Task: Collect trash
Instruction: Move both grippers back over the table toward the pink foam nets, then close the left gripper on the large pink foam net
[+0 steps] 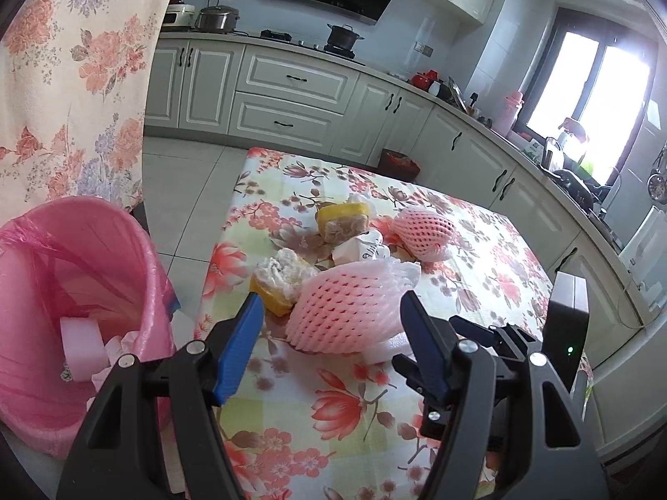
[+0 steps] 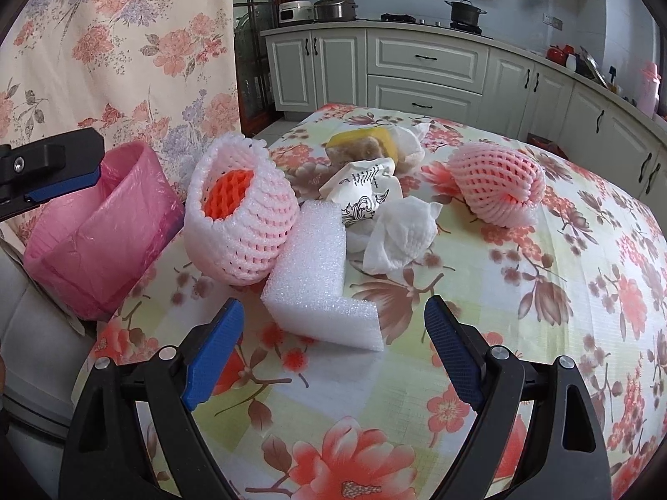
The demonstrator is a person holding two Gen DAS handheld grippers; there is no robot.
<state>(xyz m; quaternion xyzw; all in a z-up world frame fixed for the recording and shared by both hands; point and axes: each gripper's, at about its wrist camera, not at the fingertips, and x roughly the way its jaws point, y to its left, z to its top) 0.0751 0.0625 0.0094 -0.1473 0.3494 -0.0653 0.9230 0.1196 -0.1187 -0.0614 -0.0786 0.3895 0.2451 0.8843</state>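
Observation:
Trash lies on a floral tablecloth (image 2: 521, 291). A pink foam fruit net (image 1: 346, 304) (image 2: 241, 216) lies nearest, a second net (image 1: 423, 231) (image 2: 496, 185) farther right. A white L-shaped foam block (image 2: 321, 283), crumpled tissue (image 2: 400, 237), printed paper wrapper (image 2: 362, 187) (image 1: 362, 250) and yellow sponges (image 1: 342, 218) (image 2: 362, 141) lie among them. My left gripper (image 1: 333, 316) is open, its jaws on either side of the near net. My right gripper (image 2: 333, 325) is open, just before the foam block. A pink lined bin (image 1: 71, 304) (image 2: 104, 225) stands left of the table with foam inside.
A floral curtain (image 1: 75, 75) hangs behind the bin. White kitchen cabinets (image 1: 292, 96) and a counter with pots run along the back and right. A black box (image 1: 567, 312) stands at the table's right edge. The other gripper's finger (image 2: 50, 175) shows at left.

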